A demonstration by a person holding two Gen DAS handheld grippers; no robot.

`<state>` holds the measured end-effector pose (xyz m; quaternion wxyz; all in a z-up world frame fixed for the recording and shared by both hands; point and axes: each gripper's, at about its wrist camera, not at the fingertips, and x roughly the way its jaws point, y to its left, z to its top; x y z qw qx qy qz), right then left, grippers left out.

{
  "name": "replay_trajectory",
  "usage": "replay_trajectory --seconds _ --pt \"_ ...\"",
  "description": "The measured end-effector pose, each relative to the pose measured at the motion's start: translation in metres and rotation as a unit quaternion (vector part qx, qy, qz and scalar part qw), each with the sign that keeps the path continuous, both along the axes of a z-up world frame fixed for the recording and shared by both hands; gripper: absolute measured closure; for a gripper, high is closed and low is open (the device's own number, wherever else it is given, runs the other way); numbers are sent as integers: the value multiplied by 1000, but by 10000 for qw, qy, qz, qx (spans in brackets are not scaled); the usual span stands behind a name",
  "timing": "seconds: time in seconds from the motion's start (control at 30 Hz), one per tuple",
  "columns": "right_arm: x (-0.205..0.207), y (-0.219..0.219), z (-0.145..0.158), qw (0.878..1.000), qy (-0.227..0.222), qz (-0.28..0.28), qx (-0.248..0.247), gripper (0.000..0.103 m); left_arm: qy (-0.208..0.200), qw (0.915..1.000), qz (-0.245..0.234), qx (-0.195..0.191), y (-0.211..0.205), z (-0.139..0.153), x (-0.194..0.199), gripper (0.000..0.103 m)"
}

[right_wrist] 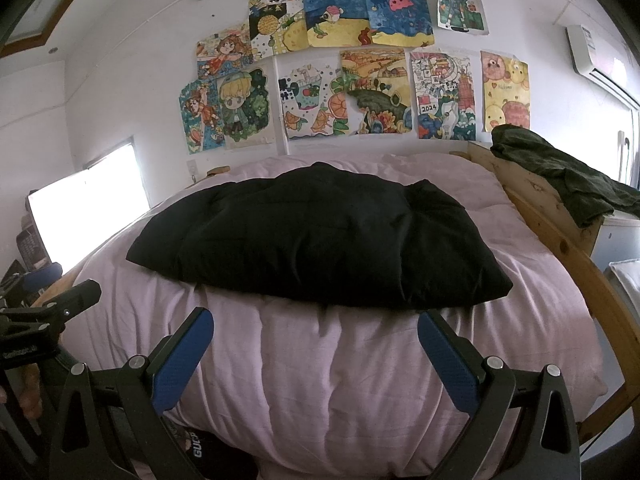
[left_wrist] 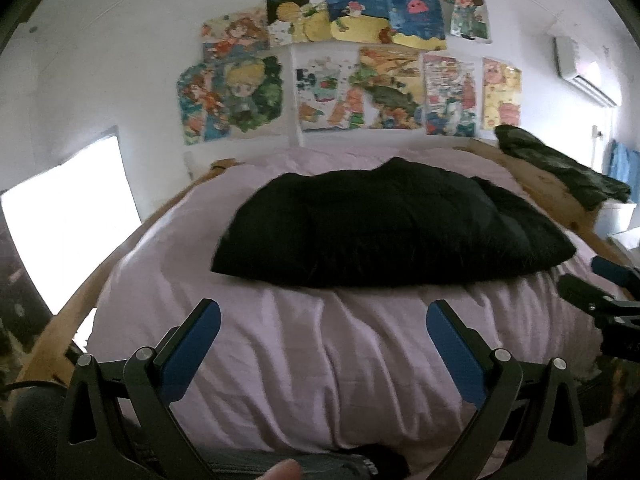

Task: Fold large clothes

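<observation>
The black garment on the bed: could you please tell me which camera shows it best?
The right wrist view: the black garment is sharp there, its whole outline on the pink duvet visible. The left wrist view shows it whole too, but blurrier.

Both wrist cameras look forward from the near end of the pale pink quilted bed (left_wrist: 320, 360), low and close, toward the white wall with colourful drawings (right_wrist: 348, 68). Both share the folded black garment (left_wrist: 384, 224) (right_wrist: 316, 236); the left view stands further left.
</observation>
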<state>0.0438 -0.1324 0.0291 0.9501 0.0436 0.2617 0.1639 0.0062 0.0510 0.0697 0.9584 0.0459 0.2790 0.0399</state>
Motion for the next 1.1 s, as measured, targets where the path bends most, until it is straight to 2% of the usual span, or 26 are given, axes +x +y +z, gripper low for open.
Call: replay_trajectory --seconds 1.1 --pt "0 3 0 10000 32 -25 12 0 -18 10000 24 17 5 -1 1 2"
